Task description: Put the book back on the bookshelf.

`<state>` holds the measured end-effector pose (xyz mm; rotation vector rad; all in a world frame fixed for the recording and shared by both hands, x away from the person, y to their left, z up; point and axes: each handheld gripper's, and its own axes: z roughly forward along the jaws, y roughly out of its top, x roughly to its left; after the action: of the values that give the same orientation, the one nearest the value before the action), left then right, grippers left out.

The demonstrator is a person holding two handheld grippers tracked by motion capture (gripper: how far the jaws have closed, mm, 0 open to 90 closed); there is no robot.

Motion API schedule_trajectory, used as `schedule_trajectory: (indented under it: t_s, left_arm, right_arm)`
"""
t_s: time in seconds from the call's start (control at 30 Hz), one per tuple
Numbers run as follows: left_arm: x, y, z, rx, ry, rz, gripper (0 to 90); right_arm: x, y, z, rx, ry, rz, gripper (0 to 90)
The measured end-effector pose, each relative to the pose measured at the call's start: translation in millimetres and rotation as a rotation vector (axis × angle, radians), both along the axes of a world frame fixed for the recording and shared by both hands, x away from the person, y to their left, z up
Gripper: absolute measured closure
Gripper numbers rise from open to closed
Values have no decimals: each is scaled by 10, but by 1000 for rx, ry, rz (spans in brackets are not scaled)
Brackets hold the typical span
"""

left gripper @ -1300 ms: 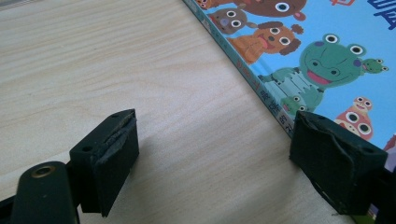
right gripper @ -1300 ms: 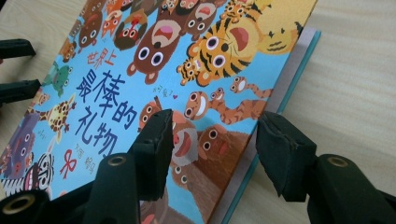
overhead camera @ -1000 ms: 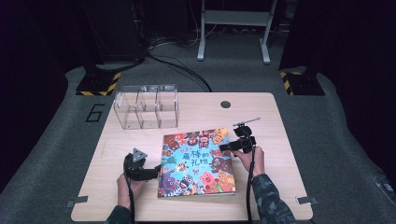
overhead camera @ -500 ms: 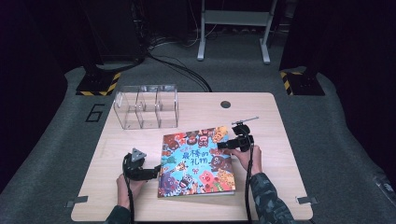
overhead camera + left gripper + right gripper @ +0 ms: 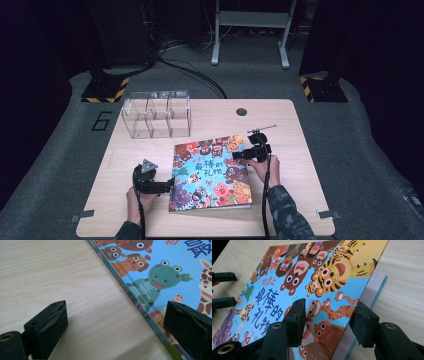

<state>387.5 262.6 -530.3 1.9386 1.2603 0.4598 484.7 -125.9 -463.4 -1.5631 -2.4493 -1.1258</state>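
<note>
Two grippers work at one book (image 5: 210,172), which lies flat on the table (image 5: 300,200) a little toward six o'clock of its middle, cover up, its spine at the nine o'clock side. The cover is bright blue and crowded with cartoon animals and large Chinese characters.

At the book's nine o'clock, the left gripper (image 5: 167,184) sits low at the spine, held by the person's left hand (image 5: 137,200). Its jaws stand wide apart and have just been opening; in the left gripper view one jaw is over bare wood and the other over the cover, with the spine (image 5: 130,293) running between them, and neither pad presses on it.

At the book's three o'clock, the right gripper (image 5: 239,156) reaches in over the cover's open edge, held by the right hand (image 5: 262,170). In the right gripper view its jaws straddle that edge: one pad lies over the cover (image 5: 312,277), the other just outside it, with a gap showing on both sides. The cover's edge is lifted slightly, baring a strip of the page (image 5: 374,290) below. Those jaws have just been closing a little.

Toward eleven o'clock of the book, well apart from it, stands a clear box (image 5: 156,114) with three compartments.
</note>
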Motion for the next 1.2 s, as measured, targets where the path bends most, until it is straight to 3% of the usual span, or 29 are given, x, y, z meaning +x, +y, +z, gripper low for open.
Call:
schedule_trajectory:
  t_s: [0.23,0.4,0.6,0.97,1.2]
  left_arm:
    - [10,6,-1,3,1,-13,54]
    - [16,8,-2,0,1,-20,53]
    - [18,16,0,7,2,-28,54]
    - [21,20,-3,-2,-2,-31,55]
    - [21,25,0,-1,1,-36,55]
  right_arm:
    - [-7,4,66,11,-21,8,494]
    - [0,21,97,20,-12,20,465]
    - [12,37,106,60,-8,27,439]
    - [147,204,177,60,-17,62,395]
    - [203,300,176,38,-14,58,435]
